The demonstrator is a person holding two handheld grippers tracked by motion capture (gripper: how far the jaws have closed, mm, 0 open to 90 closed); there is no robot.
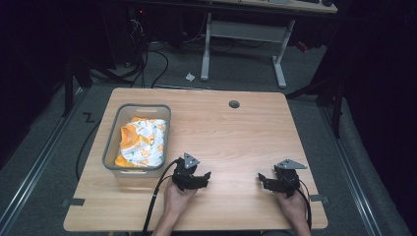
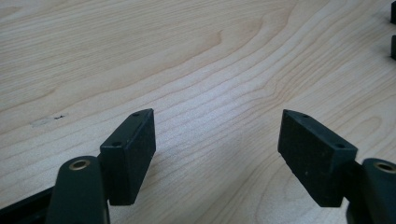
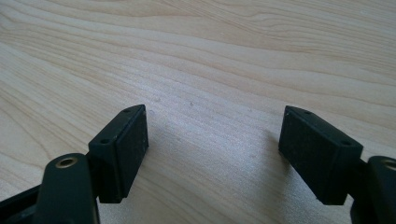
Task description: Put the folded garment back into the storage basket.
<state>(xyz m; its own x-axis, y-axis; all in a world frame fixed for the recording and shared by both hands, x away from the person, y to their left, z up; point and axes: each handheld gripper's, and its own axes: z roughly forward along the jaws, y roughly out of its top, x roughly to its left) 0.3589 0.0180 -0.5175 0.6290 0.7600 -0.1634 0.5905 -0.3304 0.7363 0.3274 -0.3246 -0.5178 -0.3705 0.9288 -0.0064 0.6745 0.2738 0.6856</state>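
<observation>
Hands come in from the bottom of the high view, and each one holds a black two-jaw gripper low over the light wooden table. From above, the left gripper sits near the front edge, just right of a clear plastic bin with grey edges. Folded cloth in orange and white with small prints lies inside that bin, at the left side of the table. The right gripper is well apart from the left one, near the front right corner, and both point in toward the middle of the table. A small round grey hole is near the far edge. It is hard to tell from this high up if the grippers touch the wood. In the left gripper view, the left gripper has its two black jaws spread wide, with bare wood between them and nothing held. Two small dark bits at the right edge may be the other gripper, but they are too small to be sure. In the right gripper view, the right gripper also has its jaws spread wide over bare wood, and it holds nothing.
</observation>
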